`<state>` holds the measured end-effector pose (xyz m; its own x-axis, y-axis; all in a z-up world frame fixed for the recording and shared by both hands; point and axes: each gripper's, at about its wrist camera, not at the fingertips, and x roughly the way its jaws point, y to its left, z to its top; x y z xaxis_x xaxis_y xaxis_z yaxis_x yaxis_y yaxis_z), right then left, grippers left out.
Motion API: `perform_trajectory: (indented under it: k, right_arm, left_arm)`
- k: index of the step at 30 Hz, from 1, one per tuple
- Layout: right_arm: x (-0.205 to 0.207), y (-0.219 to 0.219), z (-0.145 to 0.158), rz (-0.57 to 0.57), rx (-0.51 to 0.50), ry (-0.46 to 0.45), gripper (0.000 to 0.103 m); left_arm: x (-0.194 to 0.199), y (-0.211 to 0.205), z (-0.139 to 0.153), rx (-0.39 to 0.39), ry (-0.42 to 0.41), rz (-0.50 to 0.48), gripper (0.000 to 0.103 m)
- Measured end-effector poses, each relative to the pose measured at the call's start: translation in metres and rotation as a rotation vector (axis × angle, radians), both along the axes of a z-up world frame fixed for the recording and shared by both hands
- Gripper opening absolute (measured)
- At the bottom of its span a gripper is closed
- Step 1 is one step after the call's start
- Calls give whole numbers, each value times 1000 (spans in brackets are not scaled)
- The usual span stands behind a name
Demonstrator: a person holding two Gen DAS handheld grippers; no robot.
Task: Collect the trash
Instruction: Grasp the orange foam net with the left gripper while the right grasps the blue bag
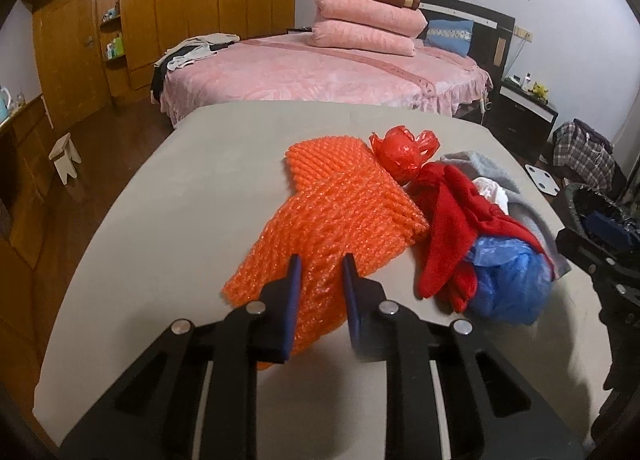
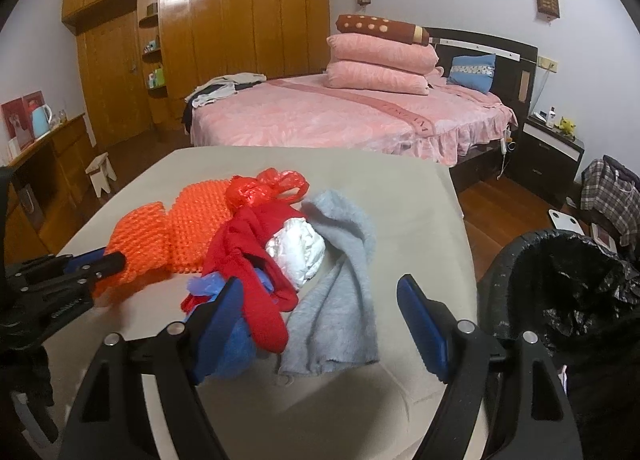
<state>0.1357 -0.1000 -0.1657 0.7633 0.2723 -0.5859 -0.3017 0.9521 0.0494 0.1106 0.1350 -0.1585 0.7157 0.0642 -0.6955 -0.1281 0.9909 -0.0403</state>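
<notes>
Left gripper (image 1: 321, 260) is narrowed, blue pads a small gap apart, hanging over the near end of the crinkly orange bubble-wrap sheet (image 1: 336, 216). Cannot tell whether the sheet is pinched or the pads only sit above it; in the right wrist view the same gripper (image 2: 106, 260) comes in from the side with its tips at the sheet's edge (image 2: 160, 238), which reads as a grip being set or just made. Probably low and near the corner so the floppy sheet lifts in one piece.

Right gripper (image 2: 320, 292) is spread wide and holds nothing, jaws straddling the mixed pile from the near side.

Between and just ahead of its pads:
- red fabric piece (image 2: 256, 260), draped over the other items
- crumpled blue plastic bag (image 2: 230, 340), touching the left pad, partly under the red fabric
- wadded white paper or plastic (image 2: 298, 250), tucked between red and grey
- fuzzy grey cloth (image 2: 344, 284), lying long toward the camera

Farther back, a knotted red plastic bag (image 2: 266, 188) rests against the bubble wrap. All sit bunched on the beige table (image 2: 420, 220), toward its right side.

Black-lined trash bin (image 2: 568, 284) stands on the floor just beside the table's right edge, near the right gripper, so drops are short. Judgement: collection is barely begun; the pile is still all on the table. Wide jaws suit grabbing a soft clump; tangled fabric could drag neighbours along.
</notes>
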Motion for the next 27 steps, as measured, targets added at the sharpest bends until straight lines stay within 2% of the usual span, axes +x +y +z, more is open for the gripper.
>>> perform_trajectory:
  k: [6, 11, 14, 19, 27]
  right_arm:
    - [-11, 8, -2, 22, 17, 19, 65]
    - [-21, 22, -1, 65, 20, 23, 46]
    - [-25, 27, -1, 83, 23, 23, 40]
    - [-33, 44, -8, 125, 10, 48, 37]
    - [-23, 53, -27, 103, -40, 80, 37]
  left_arm:
    - [-15, 2, 8, 5, -2, 3, 20]
    - [-22, 4, 14, 11, -9, 7, 20]
    - [-25, 5, 16, 12, -12, 9, 20]
    - [-29, 7, 18, 12, -18, 11, 19]
    - [-34, 8, 19, 7, -18, 11, 19]
